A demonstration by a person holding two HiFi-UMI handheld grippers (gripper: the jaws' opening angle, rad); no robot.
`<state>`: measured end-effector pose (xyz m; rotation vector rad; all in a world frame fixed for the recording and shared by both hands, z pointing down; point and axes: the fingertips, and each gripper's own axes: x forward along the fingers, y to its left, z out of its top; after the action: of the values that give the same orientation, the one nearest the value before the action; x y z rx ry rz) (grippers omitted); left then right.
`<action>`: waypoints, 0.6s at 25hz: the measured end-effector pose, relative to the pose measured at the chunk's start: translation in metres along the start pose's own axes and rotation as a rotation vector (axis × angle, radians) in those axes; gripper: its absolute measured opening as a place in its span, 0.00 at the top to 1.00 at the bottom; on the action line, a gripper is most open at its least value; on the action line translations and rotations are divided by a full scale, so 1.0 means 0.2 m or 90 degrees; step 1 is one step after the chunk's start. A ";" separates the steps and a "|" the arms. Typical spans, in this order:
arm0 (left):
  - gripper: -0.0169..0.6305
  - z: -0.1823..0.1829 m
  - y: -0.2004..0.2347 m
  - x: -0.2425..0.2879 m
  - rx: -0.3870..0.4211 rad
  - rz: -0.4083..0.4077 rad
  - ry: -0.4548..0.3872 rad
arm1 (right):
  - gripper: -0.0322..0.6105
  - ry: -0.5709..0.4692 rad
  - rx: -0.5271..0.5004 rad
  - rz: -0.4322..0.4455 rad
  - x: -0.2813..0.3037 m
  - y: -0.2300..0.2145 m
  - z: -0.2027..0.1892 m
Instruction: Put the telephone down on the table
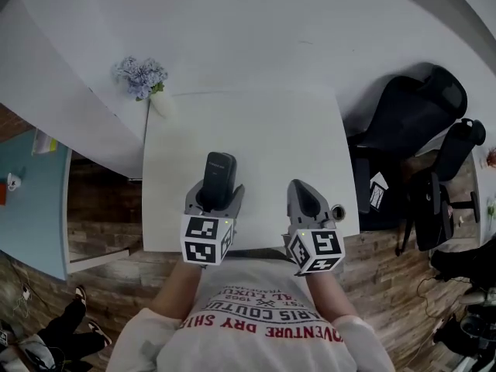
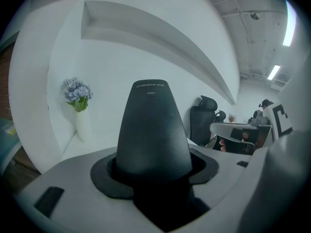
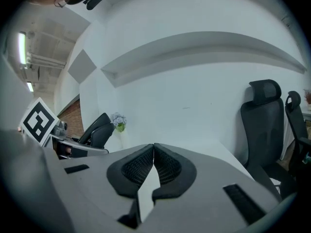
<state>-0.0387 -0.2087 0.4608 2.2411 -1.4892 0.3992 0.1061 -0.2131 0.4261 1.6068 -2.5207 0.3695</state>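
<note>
1. A white table (image 1: pixel 256 130) stands against a white wall with a long ledge. The floor beside it has a brick pattern.
2. The left gripper (image 1: pixel 215 198) has its jaws spread wide and clamped on the phone (image 1: pixel 219 175), a dark handset. The pads (image 2: pixel 104 171) press on its lower end, and its narrow top points away from the person, to 12 o'clock.
3. The right gripper (image 3: pixel 153 165) has its ribbed pads (image 3: pixel 138 168) pressed together with nothing between them. It sits at 3 o'clock of the left gripper, over the near edge of the table.
4. The phone is in the left gripper, over the near half of the table. No view shows whether its underside touches the top.
5. Judged from this, the step in hand is the carry just ahead of the set-down, and the phone is not yet released.
6. The next move likely calls for lowering the left gripper until the phone lies flat on the bare top. The jaws can then part and draw back toward 6 o'clock without dragging the phone.
7. The only container is a white vase (image 1: pixel 161 103) at the far left corner, at 11 o'clock of the phone and well apart from it. It holds pale blue flowers (image 1: pixel 140 76).
8. Dark chairs (image 1: pixel 411 115) stand off the table at 2 o'clock.
</note>
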 end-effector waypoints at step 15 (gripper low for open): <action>0.52 -0.24 0.10 0.22 -0.087 0.112 0.102 | 0.91 0.097 -0.012 0.101 0.30 -0.12 -0.14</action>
<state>-0.0405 -0.2273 0.5254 1.9338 -1.5822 0.5022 0.1015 -0.2684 0.4706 1.3218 -2.5325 0.4658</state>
